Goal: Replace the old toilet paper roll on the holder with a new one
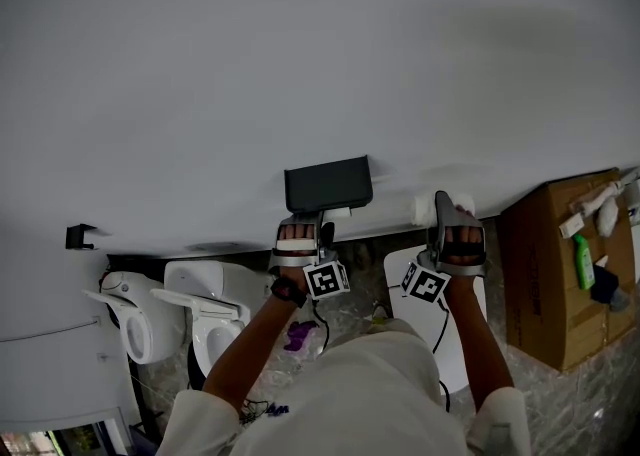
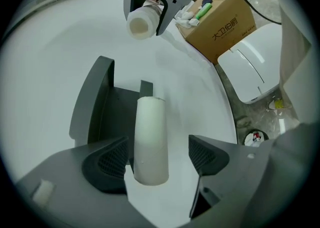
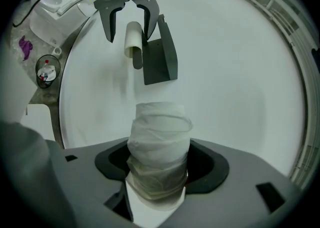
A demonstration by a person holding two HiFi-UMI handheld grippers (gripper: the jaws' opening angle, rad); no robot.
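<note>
Against the white wall, the left gripper [image 2: 160, 159] stands wide open around the bare cardboard tube [image 2: 150, 132] on the dark holder [image 2: 95, 102]. The tube sits nearer its 9 o'clock pad, clear of the other. The right gripper [image 3: 159, 169] clamps the wrapped new roll [image 3: 160, 132] at about the holder's 3 o'clock.

The dark grey toilet-paper holder [image 2: 95, 107] is smooth and matt, metal or plastic I cannot tell. The bare off-white cardboard tube [image 2: 150, 137] looks dull and faintly fibrous. The white paper roll [image 3: 159, 147] has a soft, crinkled skin. The fingers [image 2: 107, 164] of the left gripper [image 2: 159, 159] are matt dark plastic with cross-hatched pads. The brown cardboard box [image 2: 225, 22] is matt, the white toilet lid [image 2: 250, 67] glossy, the floor [image 2: 240, 117] mottled stone.
</note>
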